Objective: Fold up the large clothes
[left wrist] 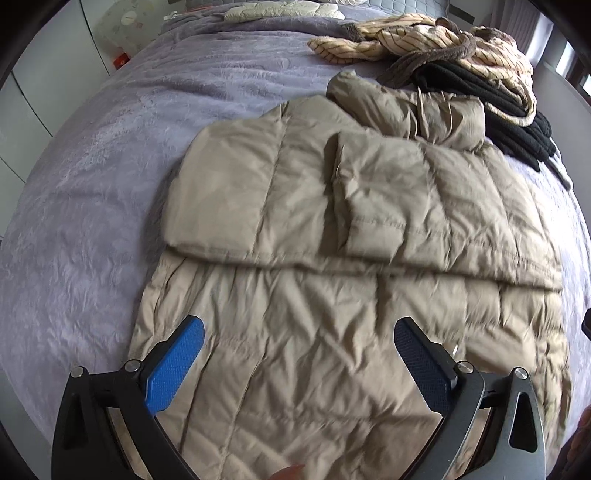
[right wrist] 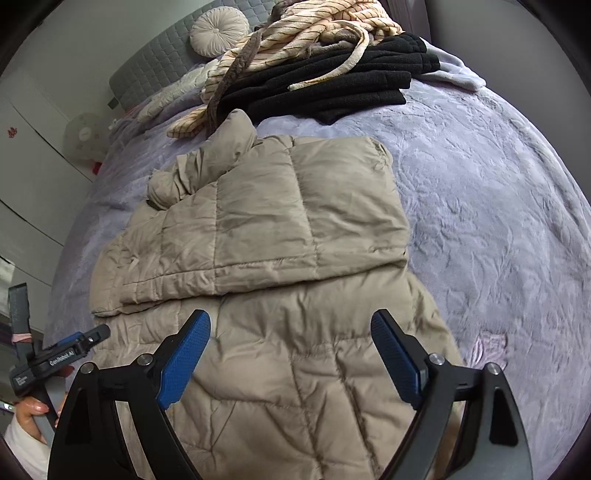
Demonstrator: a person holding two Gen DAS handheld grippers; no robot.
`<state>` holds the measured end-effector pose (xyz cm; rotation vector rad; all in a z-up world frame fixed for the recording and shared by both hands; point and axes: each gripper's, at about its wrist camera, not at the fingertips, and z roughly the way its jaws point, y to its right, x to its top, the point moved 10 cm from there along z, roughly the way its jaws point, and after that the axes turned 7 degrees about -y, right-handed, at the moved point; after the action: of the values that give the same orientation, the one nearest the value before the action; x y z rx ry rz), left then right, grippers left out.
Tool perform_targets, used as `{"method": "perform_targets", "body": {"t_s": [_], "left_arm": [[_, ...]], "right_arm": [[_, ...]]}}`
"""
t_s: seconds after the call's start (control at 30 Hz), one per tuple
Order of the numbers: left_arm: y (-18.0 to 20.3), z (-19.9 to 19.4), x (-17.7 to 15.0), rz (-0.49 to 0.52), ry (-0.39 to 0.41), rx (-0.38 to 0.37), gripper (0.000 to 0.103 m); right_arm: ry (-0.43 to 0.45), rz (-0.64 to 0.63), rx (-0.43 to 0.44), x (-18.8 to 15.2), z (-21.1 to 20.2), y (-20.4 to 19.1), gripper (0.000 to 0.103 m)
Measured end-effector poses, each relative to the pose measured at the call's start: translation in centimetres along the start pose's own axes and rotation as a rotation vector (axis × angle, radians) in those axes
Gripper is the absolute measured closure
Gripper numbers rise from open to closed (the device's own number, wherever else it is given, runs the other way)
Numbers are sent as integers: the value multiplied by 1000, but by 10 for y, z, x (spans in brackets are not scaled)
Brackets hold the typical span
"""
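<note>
On the lavender bed [left wrist: 92, 192], the tan down coat [left wrist: 295, 314] lies mid-surface, sleeves folded inward. I hold left gripper [left wrist: 299, 334] and right gripper [right wrist: 291, 326] agape above its hem, ready to grasp.

Tan quilted jacket [left wrist: 332, 229], lavender blanket [left wrist: 92, 221], black sweater [right wrist: 332, 85], cream striped robe [right wrist: 314, 26]

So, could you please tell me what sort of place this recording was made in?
Most likely a bedroom: the tan puffer jacket lies on a bed with a lilac blanket, a grey quilted headboard stands behind, and a round cushion rests against it.
</note>
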<state>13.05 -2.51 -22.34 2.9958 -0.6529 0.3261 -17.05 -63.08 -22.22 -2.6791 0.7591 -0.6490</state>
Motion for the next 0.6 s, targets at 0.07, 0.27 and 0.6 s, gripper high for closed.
{"method": "perform_targets", "body": {"t_s": [0.07, 0.27, 0.6], "left_arm": [[-7, -2, -11, 11, -7, 15, 0], [-36, -21, -42, 27, 3, 28, 0], [-69, -61, -83, 25, 11, -15, 0]], "right_arm": [[-3, 3, -9, -12, -1, -5, 12], [6, -66, -121, -36, -16, -27, 12], [49, -67, -133, -62, -57, -64, 12]]}}
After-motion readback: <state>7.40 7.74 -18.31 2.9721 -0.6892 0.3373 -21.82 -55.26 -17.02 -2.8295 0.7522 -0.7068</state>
